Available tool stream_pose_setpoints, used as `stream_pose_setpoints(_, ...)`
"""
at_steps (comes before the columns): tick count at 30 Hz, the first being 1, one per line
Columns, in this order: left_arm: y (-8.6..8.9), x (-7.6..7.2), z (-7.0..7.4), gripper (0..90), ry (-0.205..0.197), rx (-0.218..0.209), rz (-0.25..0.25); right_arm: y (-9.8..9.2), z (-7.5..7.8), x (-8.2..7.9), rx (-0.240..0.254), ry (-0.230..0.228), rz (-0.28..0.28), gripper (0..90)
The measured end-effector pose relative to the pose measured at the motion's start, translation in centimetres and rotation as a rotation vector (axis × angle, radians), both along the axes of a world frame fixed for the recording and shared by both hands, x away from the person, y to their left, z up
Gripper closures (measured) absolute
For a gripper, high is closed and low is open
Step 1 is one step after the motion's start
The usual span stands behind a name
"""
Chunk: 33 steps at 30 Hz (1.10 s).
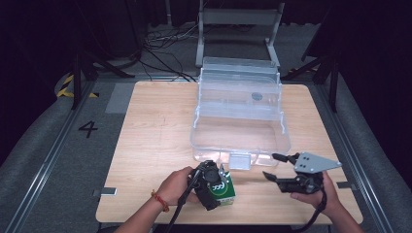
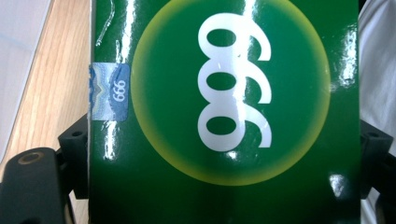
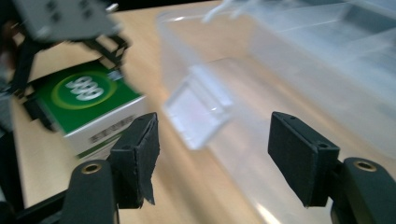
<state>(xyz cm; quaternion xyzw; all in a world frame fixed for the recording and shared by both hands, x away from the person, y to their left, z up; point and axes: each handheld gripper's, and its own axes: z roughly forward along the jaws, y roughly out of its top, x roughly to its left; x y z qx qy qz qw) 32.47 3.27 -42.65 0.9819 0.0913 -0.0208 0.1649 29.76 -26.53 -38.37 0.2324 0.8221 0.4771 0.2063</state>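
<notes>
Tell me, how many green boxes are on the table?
1. The green box sits near the table's front edge, clamped in the left gripper, just in front of the clear plastic bin. None seem hidden.

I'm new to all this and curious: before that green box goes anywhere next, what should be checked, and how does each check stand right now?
1. Left tool grips the green box: ok; in the left gripper view its pads sit against both sides.
2. Right tool is free: ok; jaws apart, nothing between them.
3. Clear plastic bin is open to receive things: ok; lid is tipped back.
4. Bin floor is unoccupied: ok.
5. Box rests flat on the table: ok.
6. Grip is firm enough for lifting: cannot tell.
</notes>
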Motion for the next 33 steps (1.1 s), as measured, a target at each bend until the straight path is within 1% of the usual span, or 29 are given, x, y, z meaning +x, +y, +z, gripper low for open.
stream_pose_setpoints(1,0.1,0.0,0.0,14.4,-0.003,0.011,-0.009,-0.7,0.6,0.2,0.013,0.001,-0.023,35.5)
stream_pose_setpoints(2,0.2,0.0,0.1,14.6,-0.005,0.019,-0.004,-1.1,0.9,0.4,0.016,-0.003,-0.035,37.6)
stream_pose_setpoints(3,0.3,-0.1,0.1,14.7,-0.005,0.022,-0.001,-1.6,1.3,0.6,0.009,-0.021,-0.061,39.5)
stream_pose_setpoints(4,0.3,-0.1,0.1,14.8,-0.007,0.024,-0.003,-2.1,1.5,0.8,0.007,-0.026,-0.086,39.7)
stream_pose_setpoints(6,0.6,-0.1,0.1,14.9,-0.010,0.033,-0.002,-2.9,1.8,1.4,0.009,-0.014,-0.107,39.8)
stream_pose_setpoints(7,0.6,-0.1,0.1,14.9,-0.010,0.033,-0.002,-2.9,1.8,1.4,0.009,-0.014,-0.107,39.8)
stream_pose_setpoints(8,0.8,-0.1,0.1,14.9,-0.007,0.037,-0.001,-3.4,1.8,2.0,-0.033,-0.015,-0.153,40.4)
stream_pose_setpoints(9,0.9,-0.1,0.1,14.9,-0.008,0.034,0.000,-4.0,1.7,2.5,-0.031,-0.007,-0.176,40.9)
stream_pose_setpoints(10,1.1,-0.1,0.1,14.9,-0.006,0.035,0.001,-4.4,1.6,3.1,-0.017,0.024,-0.186,41.4)
stream_pose_setpoints(11,1.2,-0.1,0.1,14.8,-0.005,0.038,-0.001,-4.7,1.5,3.7,-0.041,0.025,-0.220,41.4)
stream_pose_setpoints(12,1.3,-0.1,0.1,14.8,-0.005,0.038,-0.006,-5.0,1.5,4.2,-0.060,0.014,-0.239,42.4)
stream_pose_setpoints(13,1.3,-0.1,0.0,14.8,-0.006,0.033,-0.003,-5.3,1.4,4.8,-0.066,0.017,-0.246,43.4)
stream_pose_setpoints(15,1.5,-0.1,0.0,14.7,-0.002,0.029,0.000,-5.8,1.2,5.8,-0.055,0.048,-0.274,43.4)
stream_pose_setpoints(17,1.6,0.0,0.0,14.8,-0.003,0.033,-0.008,-6.1,0.6,7.2,-0.050,0.087,-0.284,43.5)
stream_pose_setpoints(18,1.6,0.0,0.0,14.8,-0.004,0.030,-0.011,-6.2,0.2,7.7,-0.064,0.095,-0.302,43.4)
stream_pose_setpoints(19,1.7,-0.1,0.0,14.8,-0.004,0.027,-0.008,-6.2,-0.1,8.0,-0.061,0.105,-0.310,43.4)
stream_pose_setpoints(20,1.7,-0.1,-0.1,14.8,-0.001,0.026,-0.007,-6.3,-0.4,8.5,-0.037,0.129,-0.304,43.4)
stream_pose_setpoints(21,1.8,-0.1,0.0,14.8,-0.001,0.028,-0.009,-6.3,-0.7,8.9,-0.033,0.149,-0.307,43.4)
stream_pose_setpoints(22,1.8,-0.1,-0.1,14.8,-0.001,0.026,-0.012,-6.3,-0.9,9.2,-0.040,0.150,-0.315,43.3)
stream_pose_setpoints(23,1.8,0.0,-0.1,14.8,-0.002,0.022,-0.014,-6.3,-1.2,9.5,-0.028,0.162,-0.312,43.3)
stream_pose_setpoints(24,1.9,0.0,-0.1,14.8,-0.003,0.021,-0.018,-6.3,-1.5,9.8,-0.009,0.186,-0.304,43.1)
stream_pose_setpoints(25,1.9,0.0,-0.1,14.8,-0.004,0.024,-0.027,-6.2,-1.9,10.2,-0.013,0.205,-0.310,42.7)
stream_pose_setpoints(26,1.9,0.0,-0.1,14.9,-0.002,0.022,-0.024,-6.2,-2.3,10.6,-0.021,0.214,-0.317,41.3)
stream_pose_setpoints(27,1.9,0.0,-0.1,14.9,-0.002,0.022,-0.024,-6.2,-2.3,10.6,-0.021,0.214,-0.317,41.3)
stream_pose_setpoints(28,1.9,0.0,-0.1,14.9,-0.002,0.028,-0.031,-6.2,-2.4,10.9,-0.007,0.232,-0.312,41.5)
stream_pose_setpoints(29,2.0,0.0,-0.1,15.0,-0.002,0.029,-0.031,-6.0,-2.6,11.1,-0.012,0.242,-0.315,43.9)
stream_pose_setpoints(30,2.0,0.0,-0.1,15.0,-0.001,0.029,-0.027,-5.8,-2.7,11.3,-0.039,0.243,-0.319,44.4)
stream_pose_setpoints(31,2.0,0.0,-0.1,15.0,-0.001,0.028,-0.027,-5.5,-2.9,11.4,-0.052,0.249,-0.312,44.0)
stream_pose_setpoints(33,2.0,0.0,-0.2,15.1,-0.002,0.027,-0.033,-5.2,-3.0,11.6,-0.061,0.246,-0.312,45.1)
